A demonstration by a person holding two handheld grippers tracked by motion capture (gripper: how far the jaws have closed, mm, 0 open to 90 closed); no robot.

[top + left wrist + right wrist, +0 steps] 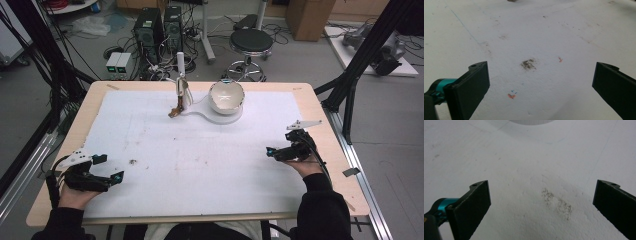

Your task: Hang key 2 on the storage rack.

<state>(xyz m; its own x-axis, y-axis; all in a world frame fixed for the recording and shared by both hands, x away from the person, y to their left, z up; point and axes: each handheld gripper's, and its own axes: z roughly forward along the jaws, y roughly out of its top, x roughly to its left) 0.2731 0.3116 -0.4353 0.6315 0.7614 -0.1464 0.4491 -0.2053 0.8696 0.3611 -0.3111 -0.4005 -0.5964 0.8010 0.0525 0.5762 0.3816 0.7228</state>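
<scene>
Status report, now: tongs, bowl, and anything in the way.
Left tongs open, empty, near left of table. Right tongs open, empty, near right. Bowl tilted on white stand at far centre, untouched. White mat between: only stains.

A robotics lab: two black desktop computer towers [159,27] stand amid tangled cables on the grey floor beyond a pale wooden table [320,107], with a round black stool [251,40], cardboard boxes and black metal framing nearby.
</scene>
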